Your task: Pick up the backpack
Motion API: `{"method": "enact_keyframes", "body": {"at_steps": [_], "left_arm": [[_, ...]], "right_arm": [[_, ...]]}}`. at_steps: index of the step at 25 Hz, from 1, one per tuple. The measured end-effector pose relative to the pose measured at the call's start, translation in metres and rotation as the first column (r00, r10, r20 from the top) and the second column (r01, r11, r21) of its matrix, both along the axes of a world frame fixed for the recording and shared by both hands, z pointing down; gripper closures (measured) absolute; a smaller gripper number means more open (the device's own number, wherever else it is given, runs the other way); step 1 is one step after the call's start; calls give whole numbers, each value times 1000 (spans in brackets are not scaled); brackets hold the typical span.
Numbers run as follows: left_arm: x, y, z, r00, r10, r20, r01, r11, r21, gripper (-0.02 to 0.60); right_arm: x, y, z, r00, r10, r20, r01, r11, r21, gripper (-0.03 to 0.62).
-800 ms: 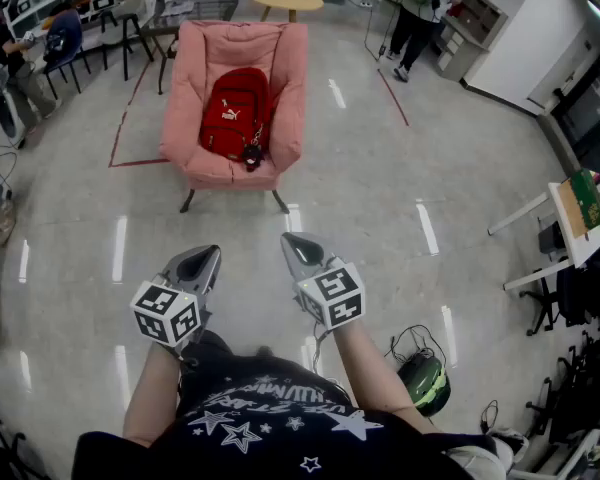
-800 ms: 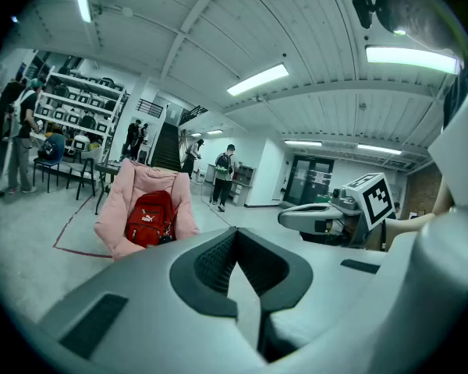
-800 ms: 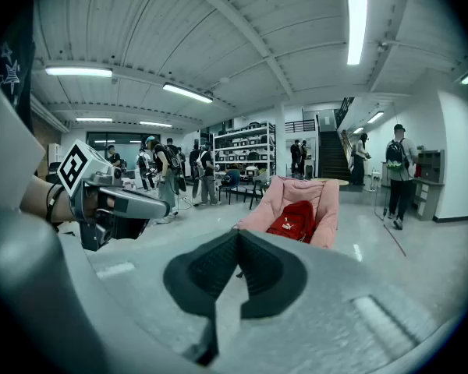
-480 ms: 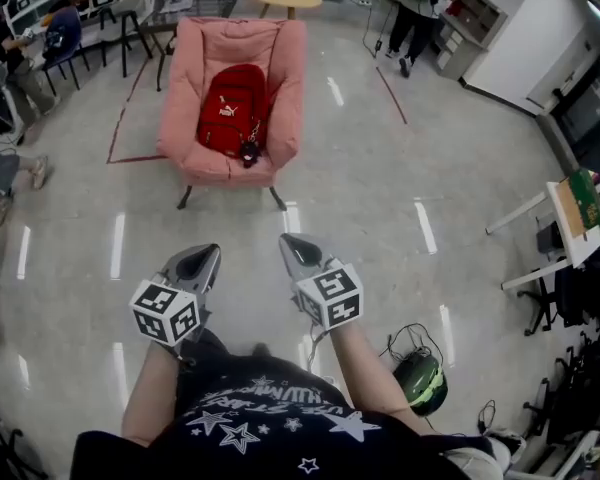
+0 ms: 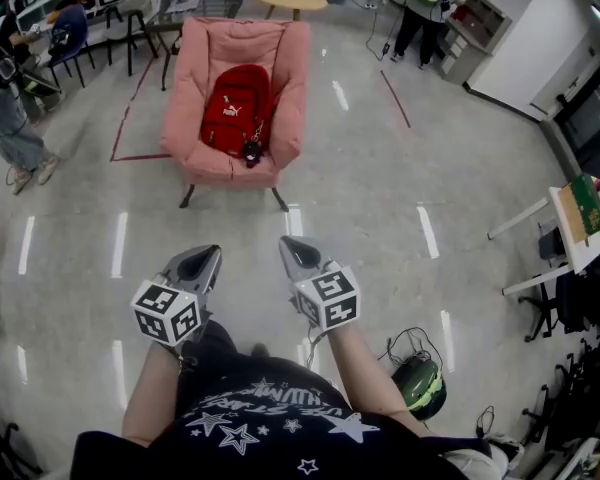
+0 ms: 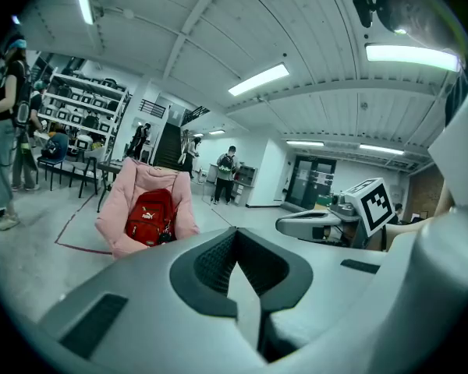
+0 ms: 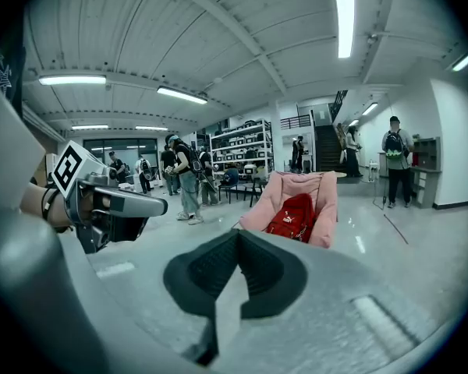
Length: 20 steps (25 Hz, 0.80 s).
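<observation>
Two grippers are seen side by side low in the head view, just ahead of the person's torso: the left gripper (image 5: 206, 258) and the right gripper (image 5: 291, 244). In each gripper view the jaws are seen pressed together, with nothing caught between them (both empty).

The backpack (image 5: 235, 111), red, is propped on the seat of a pink armchair (image 5: 286, 68), leaning against the chair's back. It is well apart from both grippers, with a stretch of bare floor (image 5: 380, 198) between. No contact of any kind is made yet.

Key relation: the backpack lies straight ahead of the jaws, up the head view, and a little to the left of the midline between the two grippers. In the left gripper view it is found left of the jaws, in the right gripper view right of them, so the two tips are taken to be toed slightly inward. Its long axis runs up the chair back, away from the person, bottom end toward the seat's front edge, where a small dark charm (image 5: 251, 153) hangs.

Judgement: neither hand is clearly nearer; the left is marginally better lined up. The approach is judged not yet closed, and the jaws would have to be parted before any grasp.
</observation>
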<state>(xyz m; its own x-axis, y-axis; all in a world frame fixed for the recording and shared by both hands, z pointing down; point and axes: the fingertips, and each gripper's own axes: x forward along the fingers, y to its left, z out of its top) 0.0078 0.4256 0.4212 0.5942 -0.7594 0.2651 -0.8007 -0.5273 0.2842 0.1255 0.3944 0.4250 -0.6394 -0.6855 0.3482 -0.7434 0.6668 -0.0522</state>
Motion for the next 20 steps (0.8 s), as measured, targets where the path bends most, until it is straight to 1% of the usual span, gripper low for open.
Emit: {"method": "enact_keyframes", "body": {"at_steps": [3, 5, 6, 9, 13, 17, 20], "left_arm": [[1, 2, 3, 1000, -3, -9, 3, 1000, -12, 574], [1, -1, 5, 1000, -7, -12, 7, 1000, -19, 574], [2, -2, 5, 1000, -7, -13, 7, 1000, -23, 574], [7, -10, 4, 1000, 7, -5, -7, 1000, -21, 574], [6, -33, 5, 999, 33, -2, -33, 999, -13, 574], [-9, -73, 16, 999, 32, -18, -33, 999, -39, 574], [-23, -112, 22, 999, 39, -30, -41, 998, -48, 574]], "right_arm": [[-1, 6, -2, 999, -27, -41, 30, 998, 58, 596], [-1, 6, -6, 998, -29, -48, 34, 994, 102, 595], [0, 5, -6, 999, -25, -40, 29, 994, 107, 595], [7, -1, -3, 1000, -11, -1, 11, 997, 73, 595], [12, -24, 6, 1000, 22, 1, -22, 999, 37, 595], [3, -61, 9, 999, 40, 10, -41, 999, 22, 595], [-8, -101, 17, 999, 53, 5, -53, 999, 0, 595]]}}
